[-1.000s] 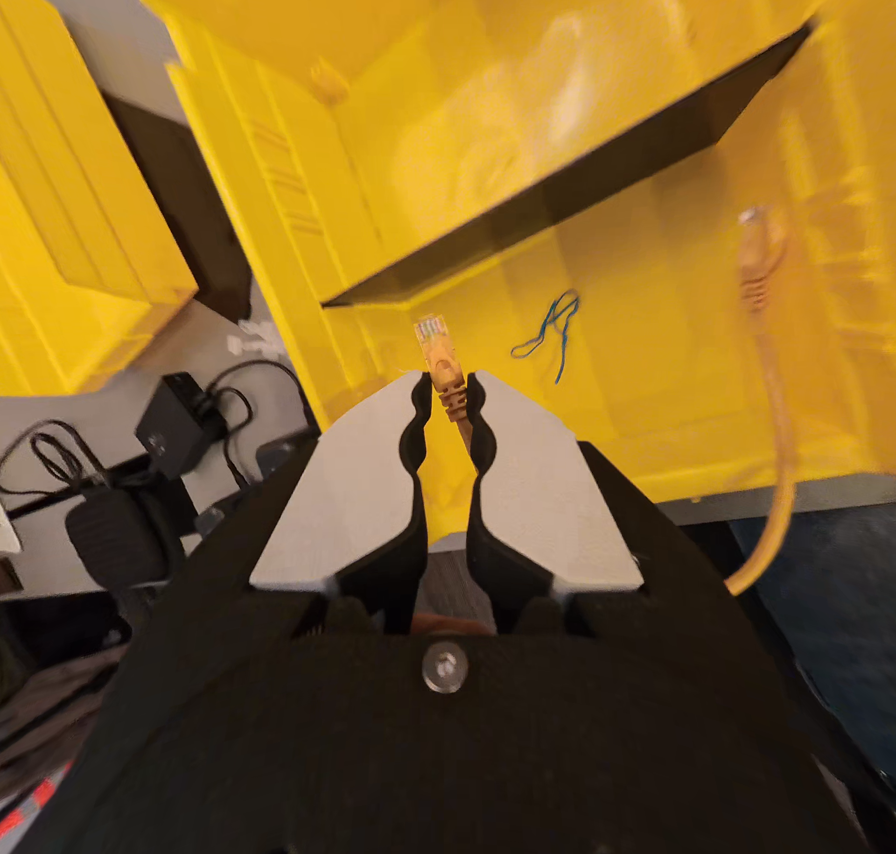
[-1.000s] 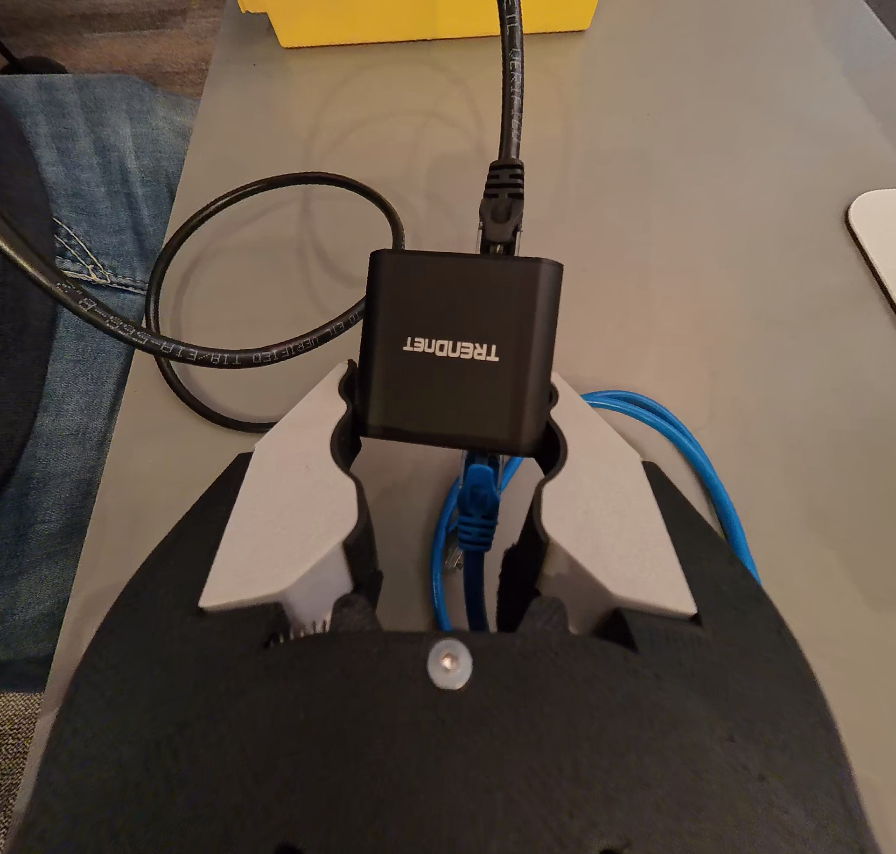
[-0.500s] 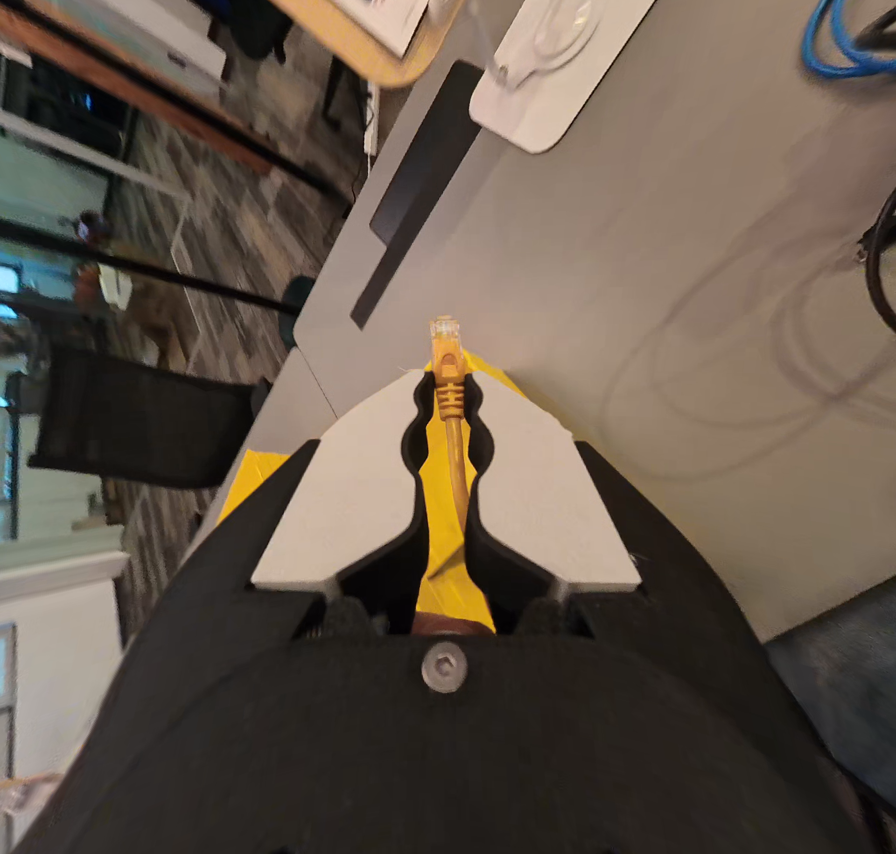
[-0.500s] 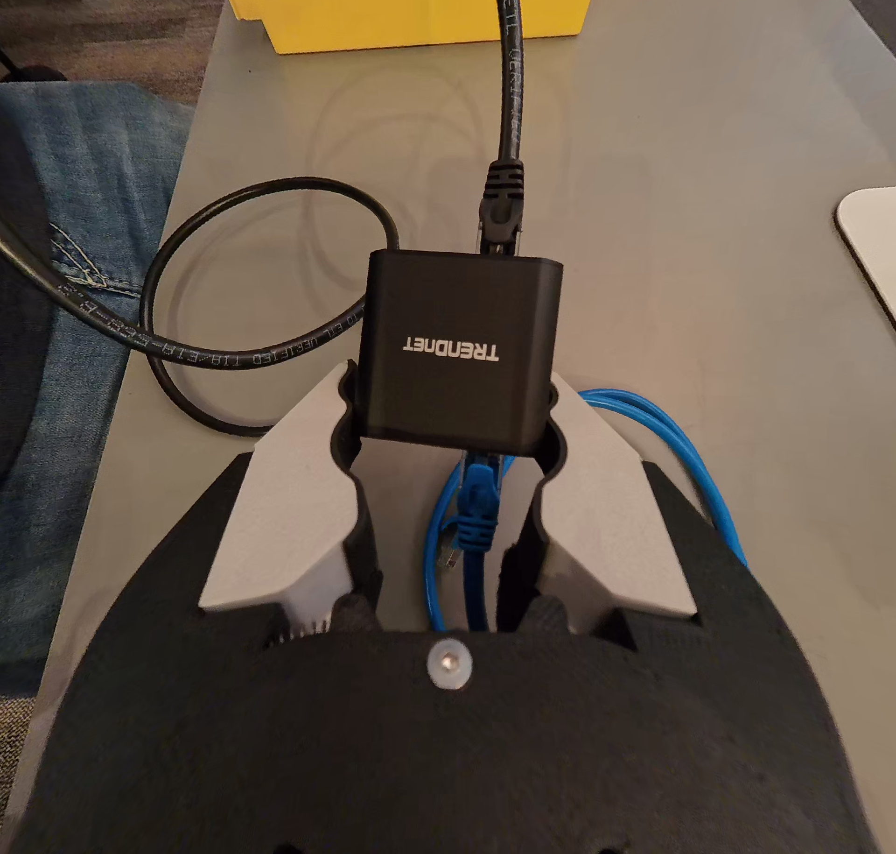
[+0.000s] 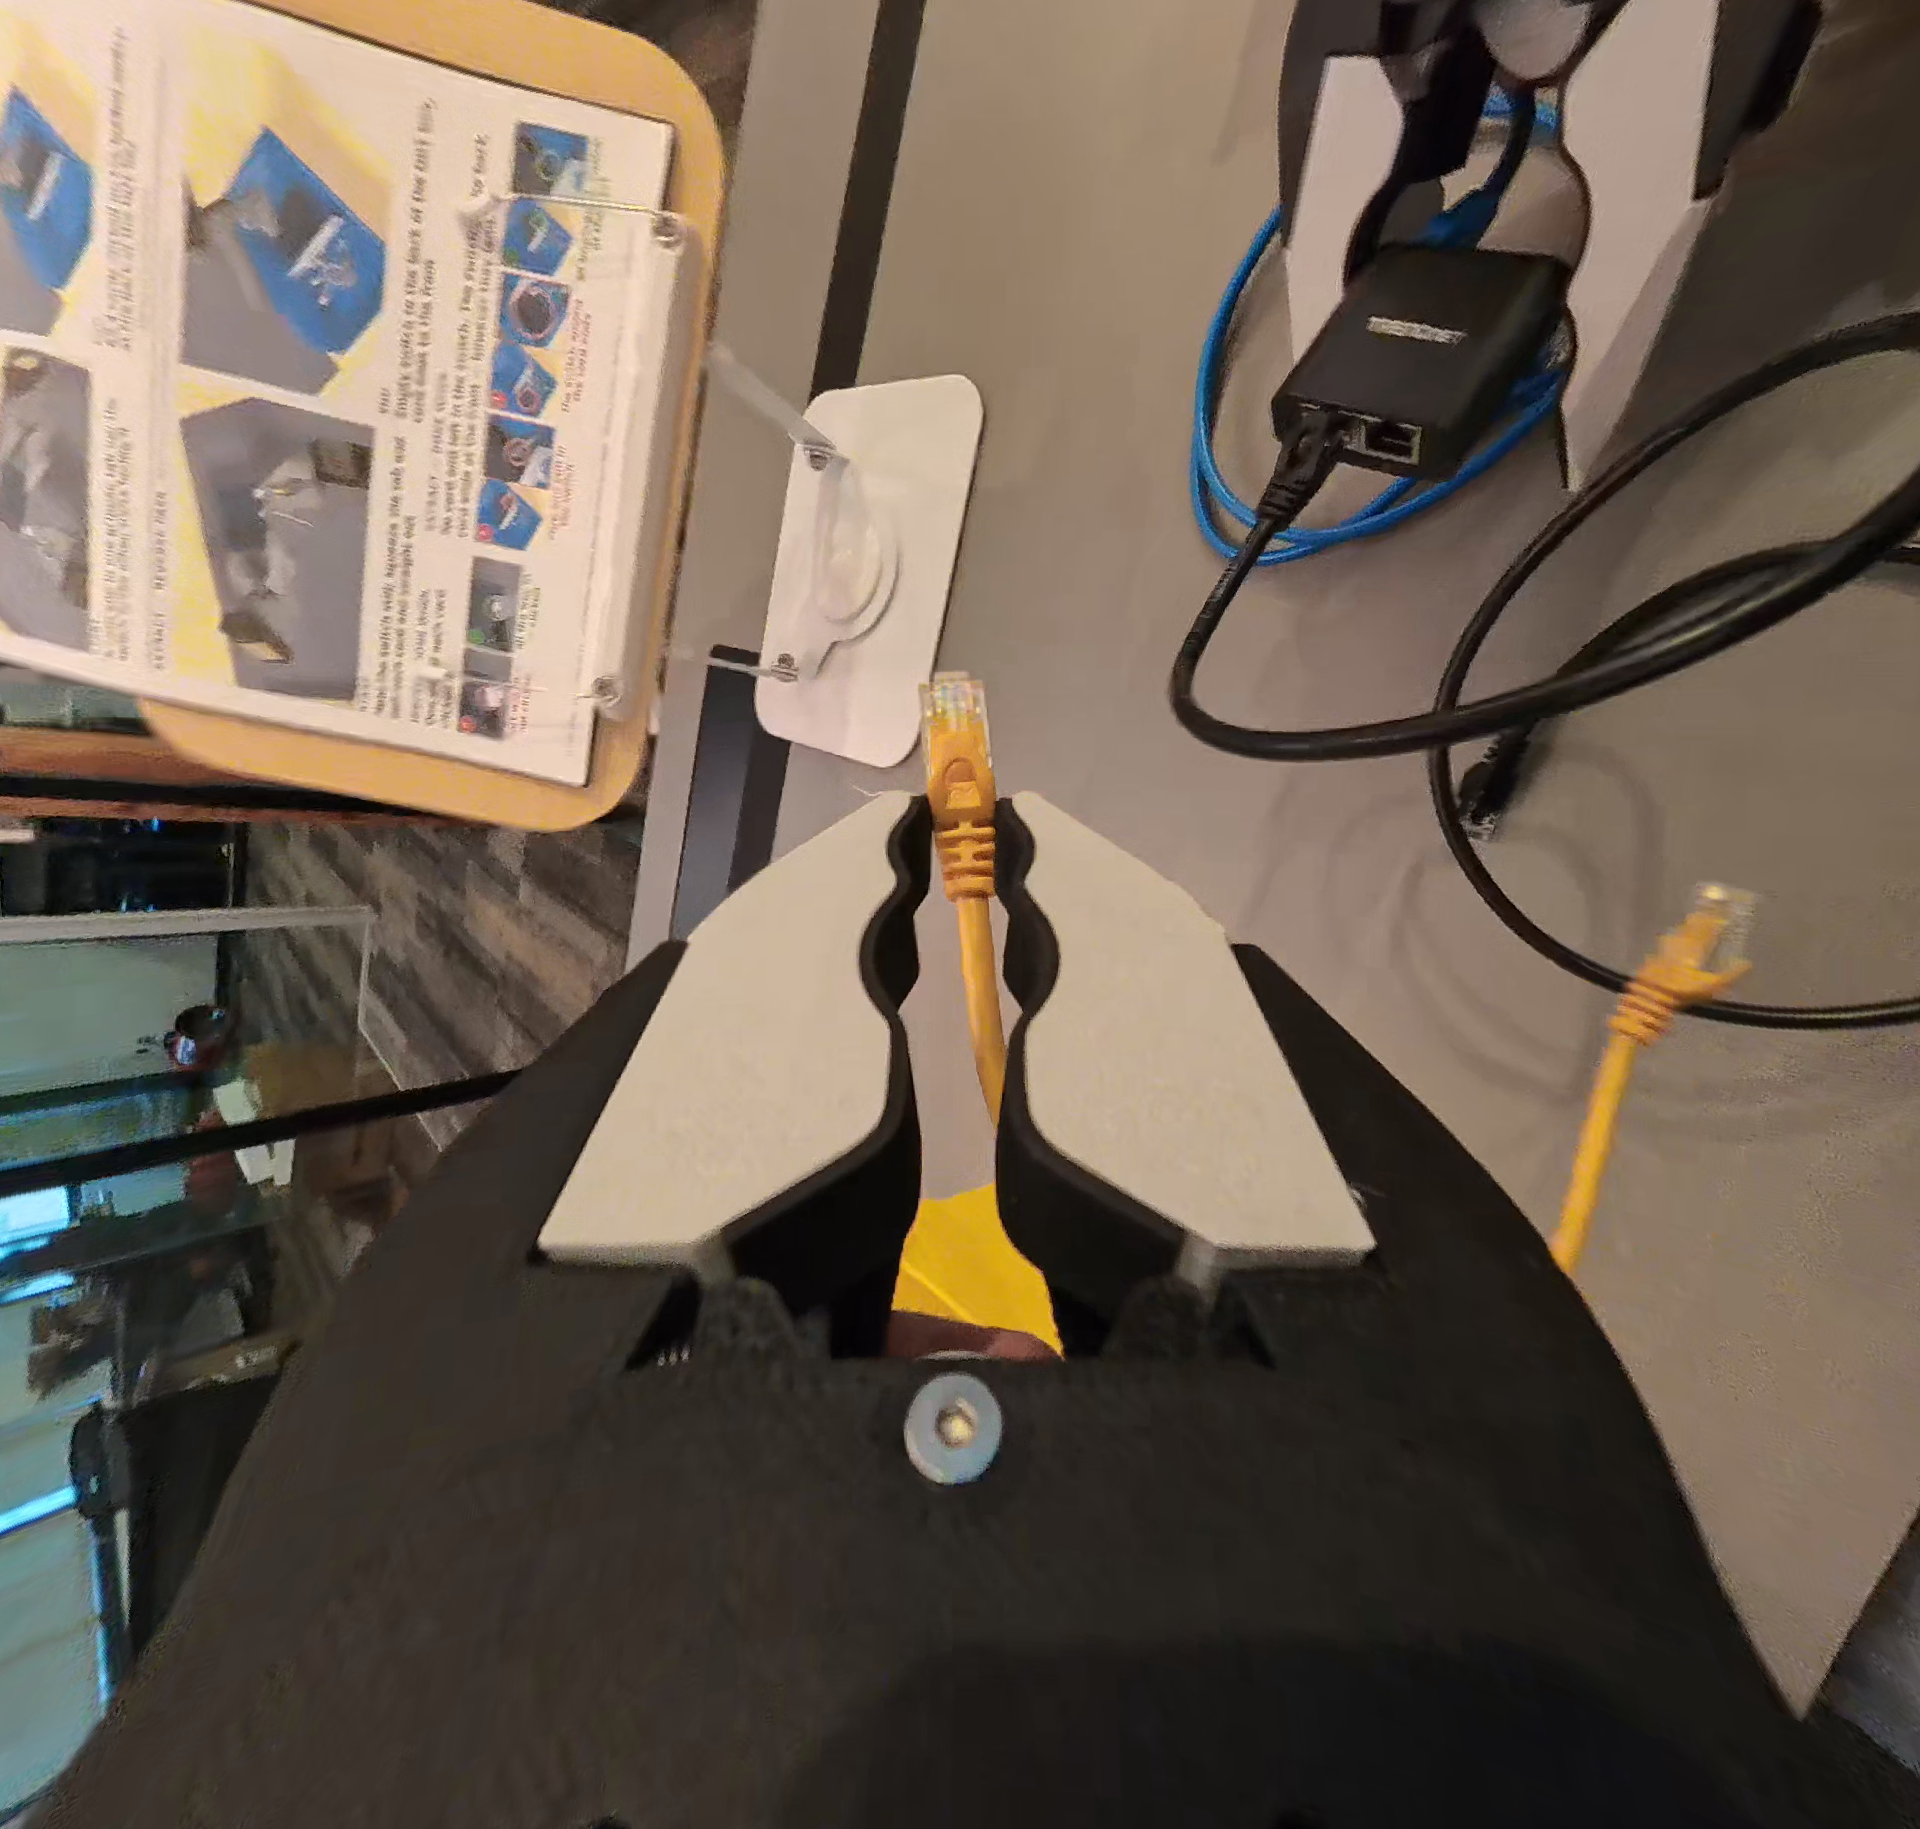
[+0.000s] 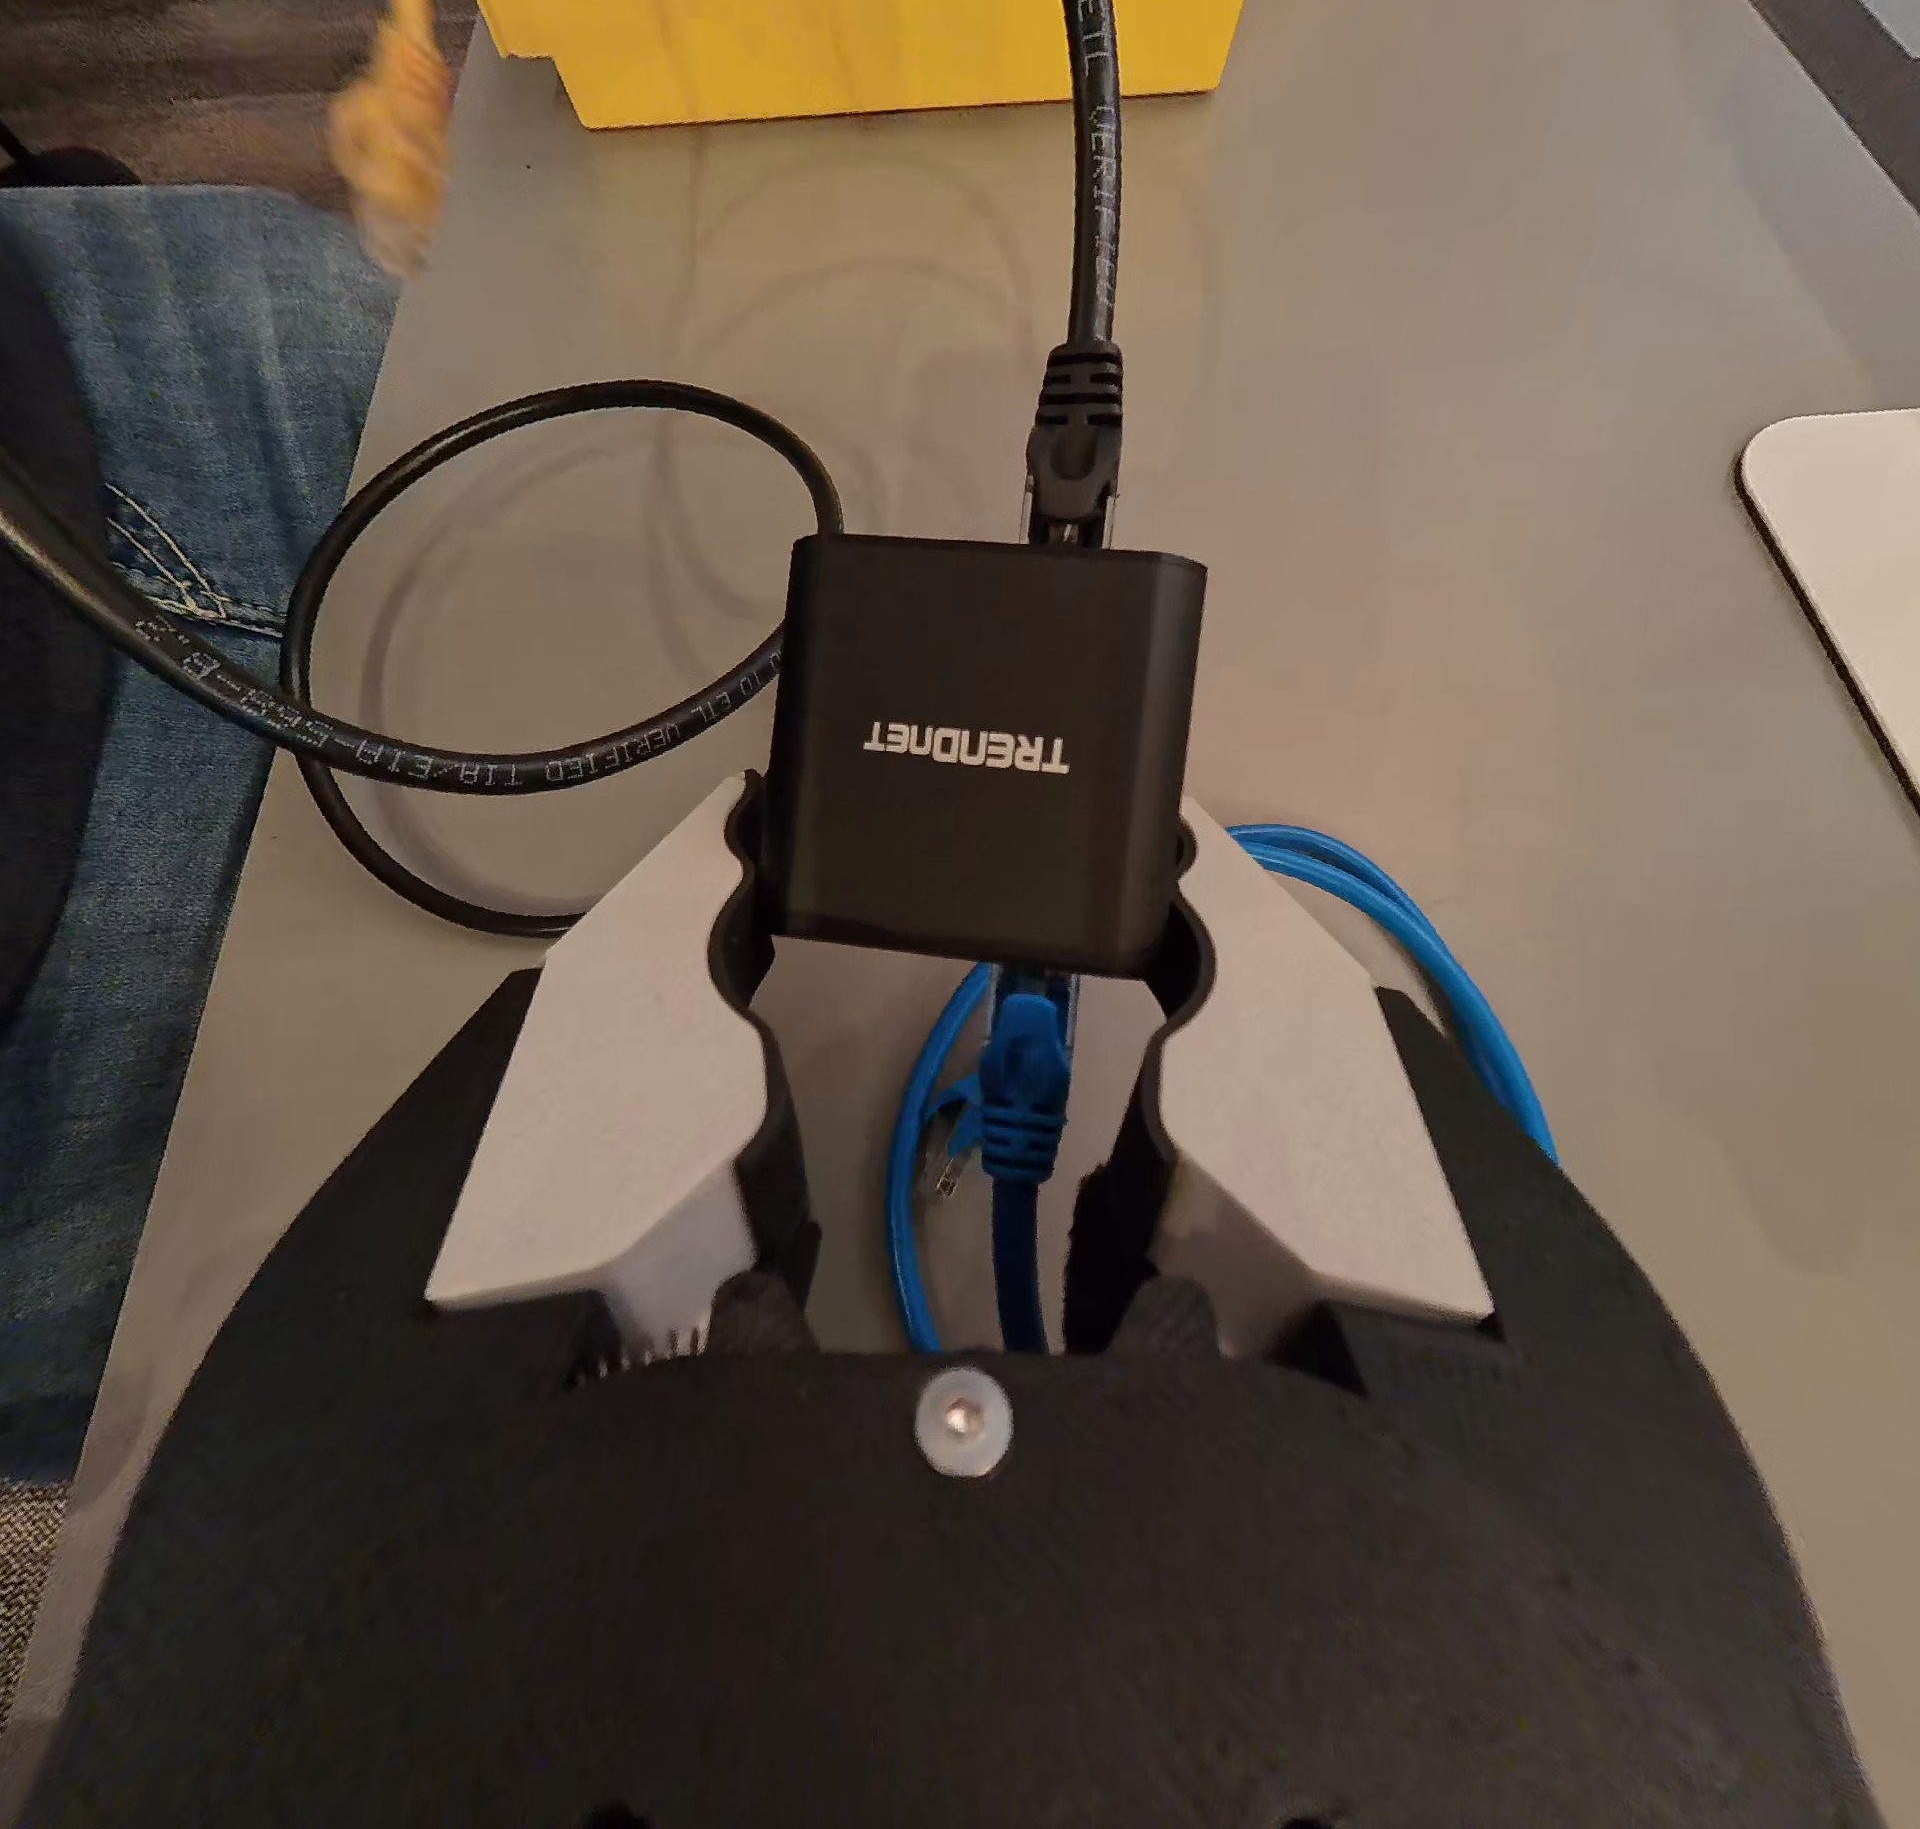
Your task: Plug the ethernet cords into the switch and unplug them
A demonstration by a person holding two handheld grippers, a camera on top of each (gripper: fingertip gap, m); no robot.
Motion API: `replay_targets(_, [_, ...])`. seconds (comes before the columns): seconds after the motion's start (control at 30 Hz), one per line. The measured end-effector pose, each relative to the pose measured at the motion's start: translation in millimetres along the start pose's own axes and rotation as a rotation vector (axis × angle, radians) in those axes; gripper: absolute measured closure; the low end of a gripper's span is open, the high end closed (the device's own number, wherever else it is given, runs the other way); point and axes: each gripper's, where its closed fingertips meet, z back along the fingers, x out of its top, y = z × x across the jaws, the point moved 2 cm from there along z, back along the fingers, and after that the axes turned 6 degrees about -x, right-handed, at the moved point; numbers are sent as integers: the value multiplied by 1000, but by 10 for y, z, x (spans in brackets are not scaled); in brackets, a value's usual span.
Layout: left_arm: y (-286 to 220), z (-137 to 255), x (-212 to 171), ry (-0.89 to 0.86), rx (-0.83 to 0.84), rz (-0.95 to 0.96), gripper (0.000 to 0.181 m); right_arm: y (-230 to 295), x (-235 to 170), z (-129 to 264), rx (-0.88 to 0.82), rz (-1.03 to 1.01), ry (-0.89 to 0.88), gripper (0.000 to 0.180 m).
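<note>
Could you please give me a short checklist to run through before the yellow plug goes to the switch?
1. Left gripper holds the yellow cord just behind its plug, plug pointing forward: ok.
2. Right gripper clamps the switch by its sides: ok.
3. Free port beside the black cord's plug: ok.
4. Plug lined up with that port: not ok, it is well short and off to one side.
5. Latch tab facing the correct way: cannot tell.
6. Yellow cord's loose end hangs clear of the port: ok.
</note>
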Motion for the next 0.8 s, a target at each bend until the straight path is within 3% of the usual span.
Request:
replay_targets(0.23, [-220, -339, 166, -11, -97, -65, 169, -19, -27, -34, -7, 8, 21, 109])
replay_targets(0.37, [-86, -361, -142, -4, -120, 59, 169, -37, -35, -15, -18, 6, 18, 109])
replay_targets(0.5, [-302, -458, -535, 44, -233, 152, 169, -66, -16, 3, -22, 2, 3, 109])
replay_targets(0.8, [-1059, -1419, -858, 147, -426, 174, 169, -87, -75, -8, -32, -9, 24, 109])
